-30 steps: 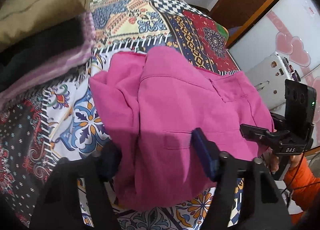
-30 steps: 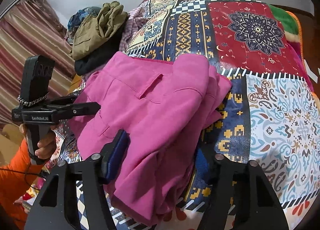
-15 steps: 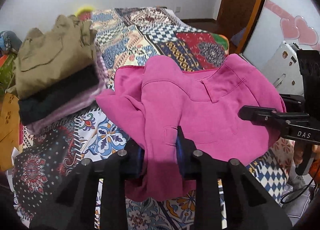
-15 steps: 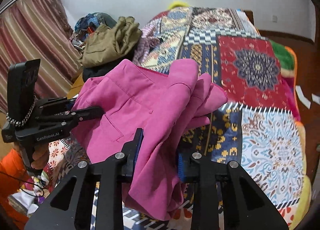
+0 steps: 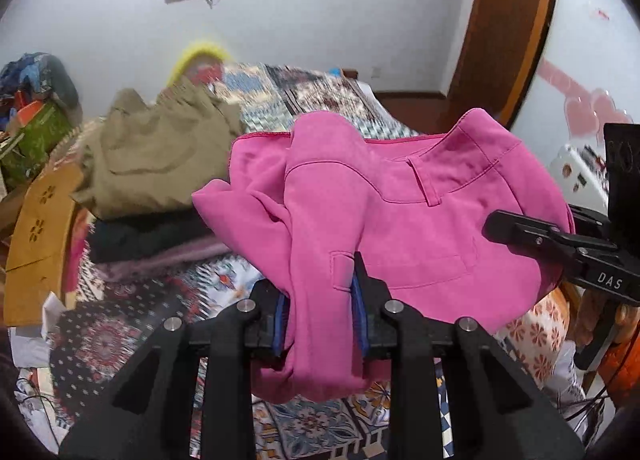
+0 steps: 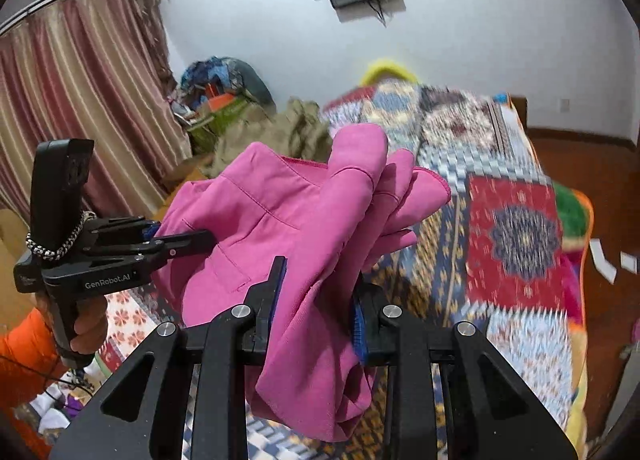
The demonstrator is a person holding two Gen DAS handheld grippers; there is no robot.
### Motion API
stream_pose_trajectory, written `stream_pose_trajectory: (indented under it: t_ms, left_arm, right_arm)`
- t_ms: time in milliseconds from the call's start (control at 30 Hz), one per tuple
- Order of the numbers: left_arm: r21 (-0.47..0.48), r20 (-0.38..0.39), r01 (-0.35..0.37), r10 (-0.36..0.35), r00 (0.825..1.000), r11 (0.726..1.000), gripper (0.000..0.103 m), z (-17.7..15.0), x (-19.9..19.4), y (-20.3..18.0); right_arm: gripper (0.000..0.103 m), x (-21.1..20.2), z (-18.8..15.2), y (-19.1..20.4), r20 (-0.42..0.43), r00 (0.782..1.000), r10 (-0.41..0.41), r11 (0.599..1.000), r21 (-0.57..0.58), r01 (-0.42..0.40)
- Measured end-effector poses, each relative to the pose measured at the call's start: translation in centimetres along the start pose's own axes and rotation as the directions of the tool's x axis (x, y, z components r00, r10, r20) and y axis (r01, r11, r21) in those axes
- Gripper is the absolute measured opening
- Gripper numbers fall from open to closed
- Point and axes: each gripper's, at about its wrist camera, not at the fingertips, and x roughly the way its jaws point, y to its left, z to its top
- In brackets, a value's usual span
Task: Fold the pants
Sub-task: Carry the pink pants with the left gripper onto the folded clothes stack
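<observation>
The pants (image 5: pixel 408 220) are bright pink, of a smooth matte cloth, with a stitched waistband, a belt loop and a welt pocket showing on the side that faces my left camera. They are bunched and partly doubled over, hanging in the air above the bed (image 6: pixel 516 236) rather than lying flat on it. Their long axis runs roughly from one of my hands to the other, with the waistband edge turned up and away from me and loose folds drooping below.

My left hand-held gripper (image 5: pixel 320 312) is pressed together on a thick fold of the pants, blue pads (image 5: pixel 359 310) biting into the cloth. My right hand-held gripper (image 6: pixel 316 316) pinches another gathered fold of the pants in the same way, and cloth hangs below its fingers.

Beyond the pants, toward the far wall, a pile of clothes (image 5: pixel 160 164) sits on the bed: an olive garment on top, something dark under it. The bed's cover is a patchwork print of red, blue and white panels. A striped curtain (image 6: pixel 80 108) hangs beyond the pants on the side of my left hand (image 6: pixel 90 326), which has an orange sleeve (image 6: pixel 24 356).
</observation>
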Motion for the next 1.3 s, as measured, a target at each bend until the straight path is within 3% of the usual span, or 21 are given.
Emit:
stream_pose_trajectory:
  t_ms: [333, 667, 1033, 1300]
  left_arm:
    - [-0.041, 0.114, -0.090, 0.095, 0.989, 0.995, 0.027, 3.6, -3.9, 4.7]
    - [-0.091, 0.185, -0.212, 0.225, 0.957, 0.973, 0.027, 7.5, -4.8, 11.0]
    - [-0.138, 0.165, -0.286, 0.306, 0.938, 0.948, 0.027, 10.6, -0.5, 18.9]
    - [-0.176, 0.106, -0.290, 0.311, 0.944, 0.941, 0.027, 10.9, 5.5, 23.7]
  right_arm:
    - [0.025, 2.2, 5.7, 4.2, 0.092, 0.995, 0.042, 0.994, -0.105, -0.033]
    - [0.025, 7.9, 11.3, 7.2, 0.136, 0.986, 0.092, 0.983, -0.172, -0.068]
    - [0.025, 15.4, 15.4, 8.9, 0.131, 0.986, 0.106, 0.974, -0.215, -0.076]
    - [0.025, 21.3, 15.4, 7.9, 0.092, 0.991, 0.095, 0.979, -0.191, -0.076]
